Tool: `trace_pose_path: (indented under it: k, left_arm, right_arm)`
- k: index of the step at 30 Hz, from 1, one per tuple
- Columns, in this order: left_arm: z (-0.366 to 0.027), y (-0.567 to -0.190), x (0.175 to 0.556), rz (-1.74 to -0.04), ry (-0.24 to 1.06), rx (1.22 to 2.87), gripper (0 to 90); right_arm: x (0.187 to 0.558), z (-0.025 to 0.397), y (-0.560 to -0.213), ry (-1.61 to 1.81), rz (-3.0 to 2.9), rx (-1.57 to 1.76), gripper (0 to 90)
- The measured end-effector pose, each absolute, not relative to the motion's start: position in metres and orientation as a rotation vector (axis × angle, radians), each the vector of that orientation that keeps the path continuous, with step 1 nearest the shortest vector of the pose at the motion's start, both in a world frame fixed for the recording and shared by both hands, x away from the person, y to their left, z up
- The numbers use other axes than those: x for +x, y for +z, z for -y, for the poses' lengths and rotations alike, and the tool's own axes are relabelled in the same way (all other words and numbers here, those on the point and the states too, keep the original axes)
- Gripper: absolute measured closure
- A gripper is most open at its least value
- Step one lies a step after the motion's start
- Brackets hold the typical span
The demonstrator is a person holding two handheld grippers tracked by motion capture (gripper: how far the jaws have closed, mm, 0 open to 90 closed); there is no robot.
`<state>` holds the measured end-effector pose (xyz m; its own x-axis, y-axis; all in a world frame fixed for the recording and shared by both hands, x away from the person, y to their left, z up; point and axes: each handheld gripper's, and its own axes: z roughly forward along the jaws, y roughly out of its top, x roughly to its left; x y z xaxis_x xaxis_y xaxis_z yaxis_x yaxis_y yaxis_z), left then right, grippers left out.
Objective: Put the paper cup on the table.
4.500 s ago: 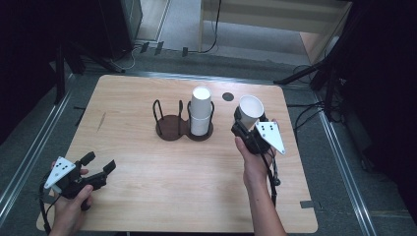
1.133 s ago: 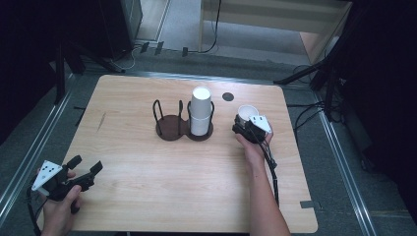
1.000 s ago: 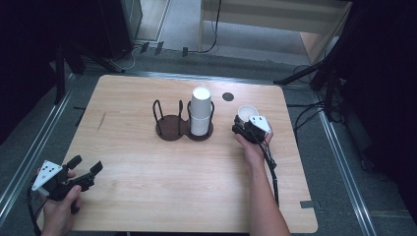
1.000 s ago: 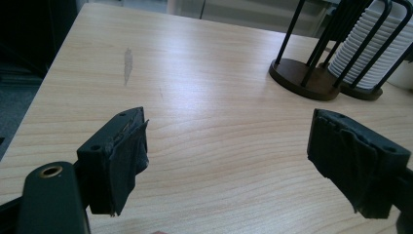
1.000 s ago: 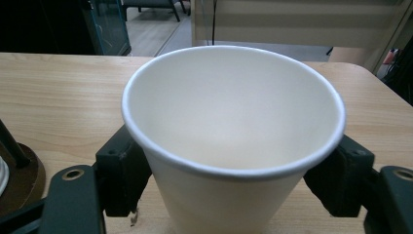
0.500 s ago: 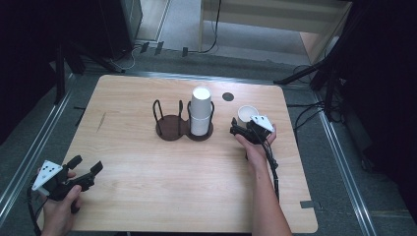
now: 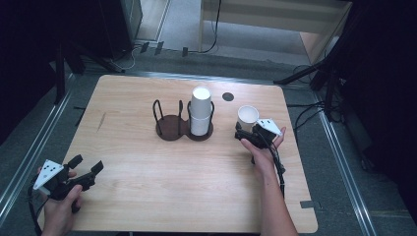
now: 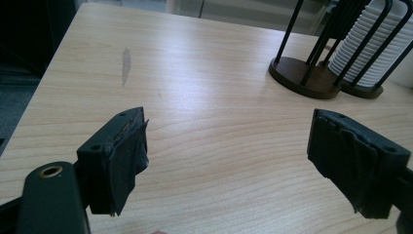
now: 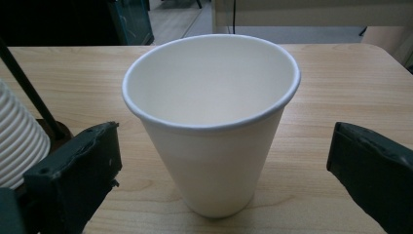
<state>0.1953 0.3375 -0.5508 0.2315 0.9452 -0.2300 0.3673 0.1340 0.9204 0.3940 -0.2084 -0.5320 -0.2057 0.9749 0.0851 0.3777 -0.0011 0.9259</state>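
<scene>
The right gripper (image 9: 214, 161) is held with jaws wide apart around an upright paper cup (image 9: 212, 122), neither touching it; the cup is stood near the table's (image 7: 147, 206) right edge, beside the cup holder (image 7: 183, 125); light and crushable, it is best gripped gently mid-wall; the left gripper (image 8: 243, 151) is seen open and empty near the front left corner.

Cup rack (image 7: 183, 123) beside paper cup (image 7: 247, 117)

Each hand-held gripper, left (image 7: 84, 167) and right (image 7: 244, 136), is black with two blocky jaws faced in dark, wrinkled padding. A grey three-cornered plate tops each, and a black cable trails back. Both forearms are bare, without sleeves.
</scene>
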Motion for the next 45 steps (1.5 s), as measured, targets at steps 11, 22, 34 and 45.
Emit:
trace_pose_path:
  k: [11, 22, 34, 45]
  left_arm:
    - [-0.337, -0.551, 0.195, -1.329, 0.679, 1.432, 15.4]
    - [-0.337, -0.551, 0.195, -1.329, 0.678, 1.435, 15.4]
    - [-0.337, -0.551, 0.195, -1.330, 0.676, 1.435, 15.4]
    - [-0.337, -0.551, 0.194, -1.332, 0.676, 1.432, 15.4]
  right_arm:
    - [0.377, 0.215, -0.521, 1.246, -1.629, 1.390, 0.0]
    - [0.355, 0.218, -0.504, 1.296, -1.631, 1.344, 0.0]
    - [0.335, 0.224, -0.494, 1.297, -1.636, 1.300, 0.0]
    - [0.316, 0.236, -0.487, 1.304, -1.614, 1.281, 0.0]
